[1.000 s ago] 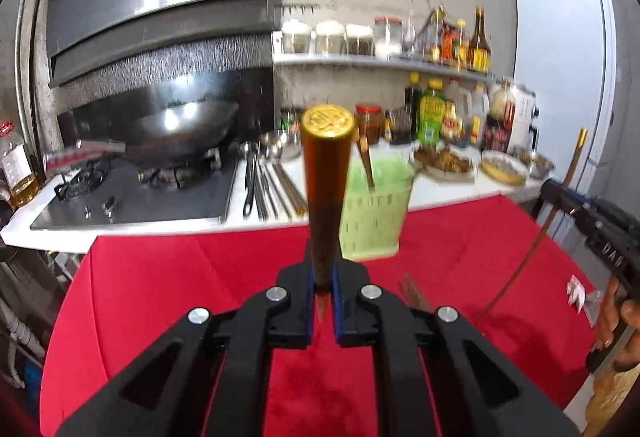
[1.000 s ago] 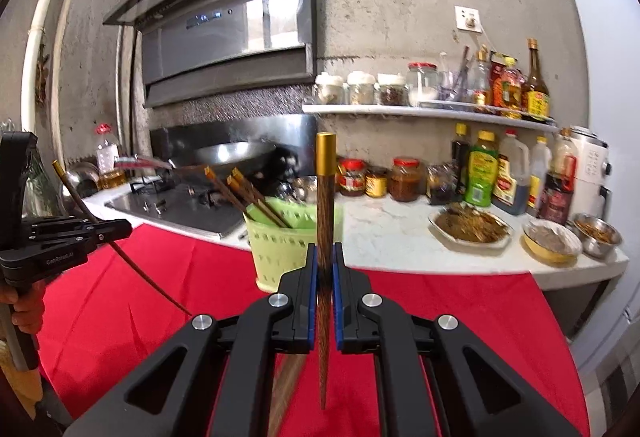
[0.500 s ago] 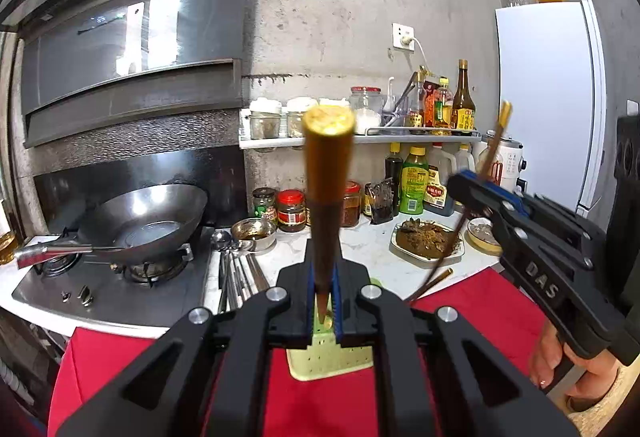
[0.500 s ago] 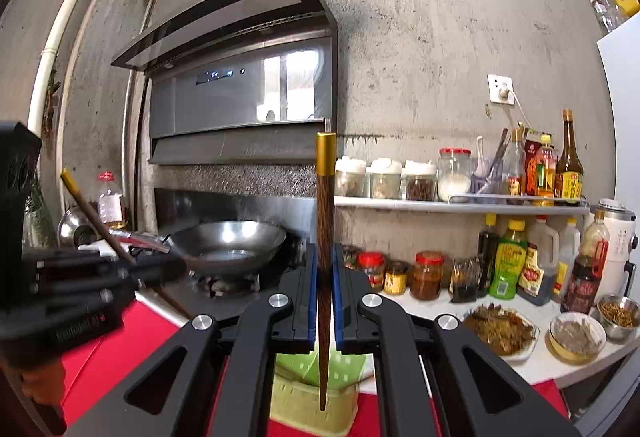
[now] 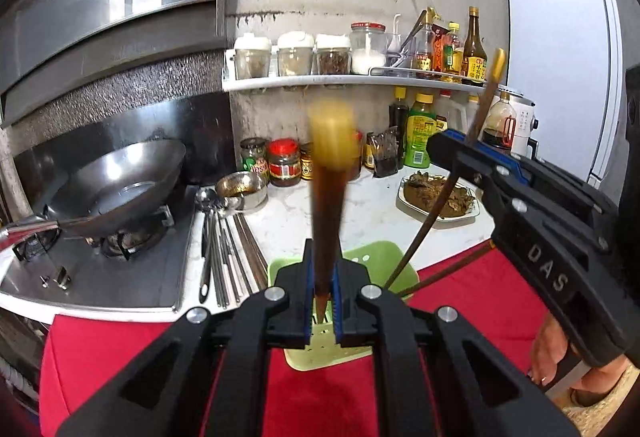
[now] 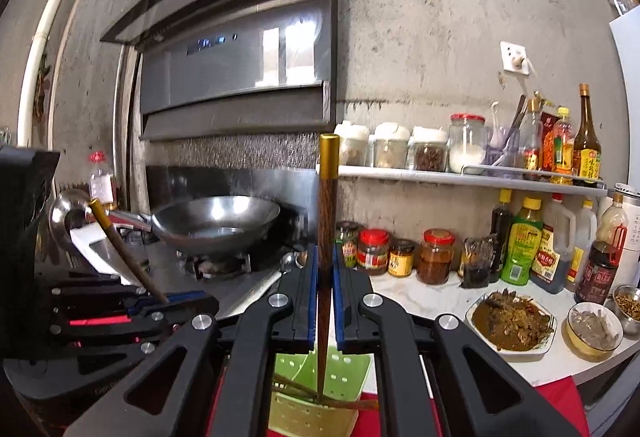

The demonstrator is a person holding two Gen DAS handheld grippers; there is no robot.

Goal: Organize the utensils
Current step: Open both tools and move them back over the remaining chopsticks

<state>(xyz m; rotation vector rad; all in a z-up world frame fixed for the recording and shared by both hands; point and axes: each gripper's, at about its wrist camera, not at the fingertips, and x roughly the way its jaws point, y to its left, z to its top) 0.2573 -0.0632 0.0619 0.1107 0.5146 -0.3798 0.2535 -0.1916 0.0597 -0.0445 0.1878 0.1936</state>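
Observation:
My left gripper (image 5: 322, 297) is shut on a dark wooden chopstick with a gold cap (image 5: 329, 197), held upright, its tip over the green perforated utensil basket (image 5: 372, 261) on the red cloth. My right gripper (image 6: 324, 301) is shut on a like chopstick (image 6: 327, 205), its tip inside the same basket (image 6: 344, 373), where other chopsticks (image 6: 320, 397) lie. The right gripper also shows in the left wrist view (image 5: 460, 153), with its chopstick (image 5: 436, 205) slanting into the basket. The left gripper shows at the left of the right wrist view (image 6: 160, 301).
A wok (image 5: 116, 189) sits on the gas stove. Metal spoons and chopsticks (image 5: 224, 245) lie on the white counter beside it. Jars, sauce bottles (image 6: 520, 249), a plate of food (image 6: 512, 321) and bowls stand on the counter. A fridge (image 5: 560, 77) is at right.
Both grippers have come together over the green basket and tilted down a little. The chopstick tips now reach into or just over it.

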